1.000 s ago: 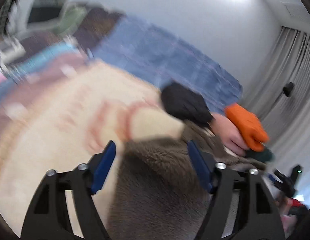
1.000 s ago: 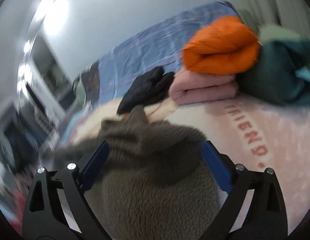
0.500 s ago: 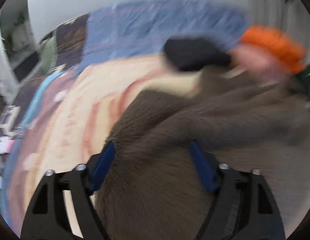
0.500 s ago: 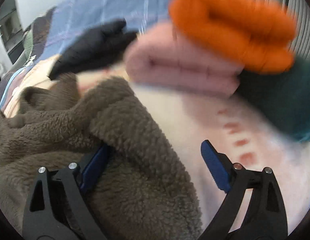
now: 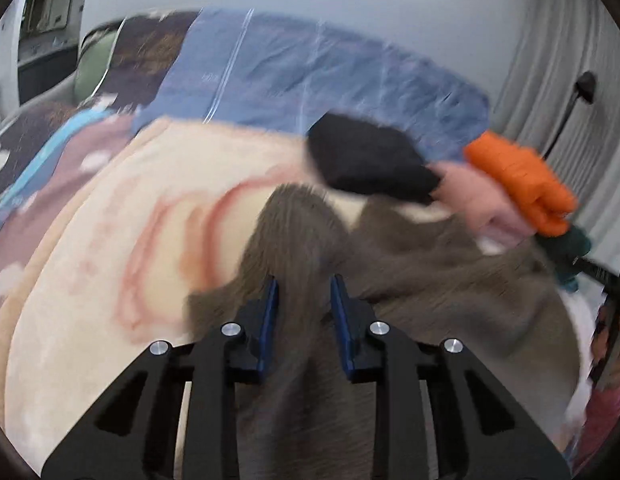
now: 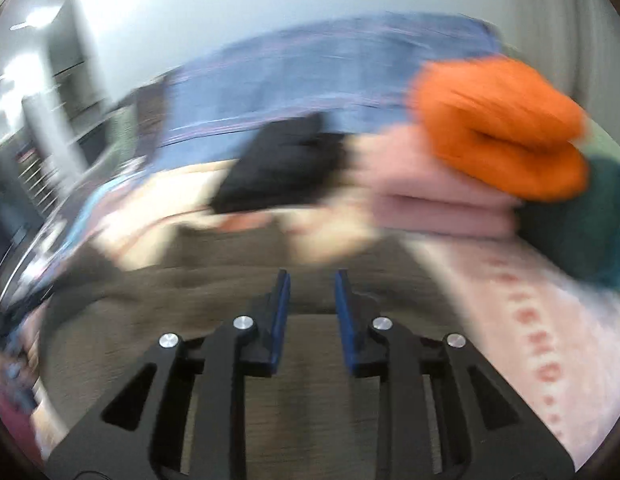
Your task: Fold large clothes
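A brown fleece garment (image 5: 430, 280) lies rumpled on a cream blanket (image 5: 129, 240) with red markings. My left gripper (image 5: 304, 304) has its jaws closing, and a raised ridge of the fleece is pinched between the blue pads. In the right wrist view, which is blurred by motion, the same fleece (image 6: 189, 300) spreads under my right gripper (image 6: 312, 300). Its jaws are closing too, and brown fabric fills the narrow gap between them.
Behind the fleece is a pile of folded clothes: a black piece (image 5: 370, 164), a pink one (image 5: 474, 196), an orange one (image 5: 522, 184) on top and a teal one (image 5: 570, 248). A blue quilt (image 5: 310, 72) lies further back, with grey curtains (image 5: 550, 60) at the right.
Both grippers stood wide open over the fleece and have now narrowed onto it. Both views have swung sideways across the bed.
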